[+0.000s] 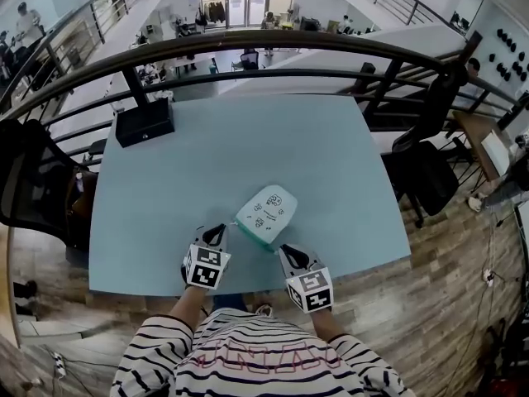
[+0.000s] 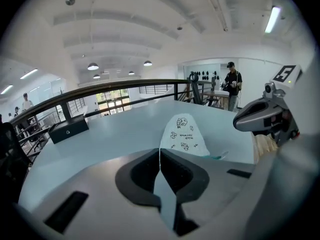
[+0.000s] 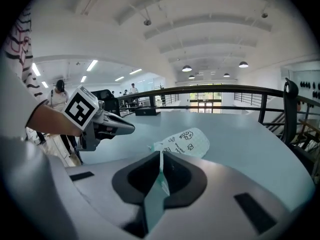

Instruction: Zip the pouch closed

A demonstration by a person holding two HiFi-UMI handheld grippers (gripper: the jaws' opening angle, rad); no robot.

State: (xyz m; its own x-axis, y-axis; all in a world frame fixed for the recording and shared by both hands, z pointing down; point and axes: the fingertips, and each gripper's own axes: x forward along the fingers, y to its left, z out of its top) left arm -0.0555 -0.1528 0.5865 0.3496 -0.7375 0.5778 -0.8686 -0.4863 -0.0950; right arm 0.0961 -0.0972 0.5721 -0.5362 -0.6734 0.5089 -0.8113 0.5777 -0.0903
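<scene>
A white pouch (image 1: pixel 266 212) with small printed drawings and a teal trim lies near the front edge of the light blue table (image 1: pixel 248 147). My left gripper (image 1: pixel 221 232) is shut on the pouch's near left corner; in the left gripper view a thin white edge of the pouch (image 2: pixel 182 134) runs between the closed pads (image 2: pixel 172 171). My right gripper (image 1: pixel 283 250) is shut on the near right end, with teal fabric pinched between its pads (image 3: pixel 175 176) below the pouch (image 3: pixel 187 141). The pouch's near end is raised off the table. Each gripper shows in the other's view: right gripper (image 2: pixel 265 116), left gripper (image 3: pixel 107 124).
A black box (image 1: pixel 144 122) sits at the table's far left corner. A dark curved railing (image 1: pixel 273 44) runs behind the table. Black chairs stand at the left (image 1: pixel 33 180) and the right (image 1: pixel 426 172). Wooden floor surrounds the table.
</scene>
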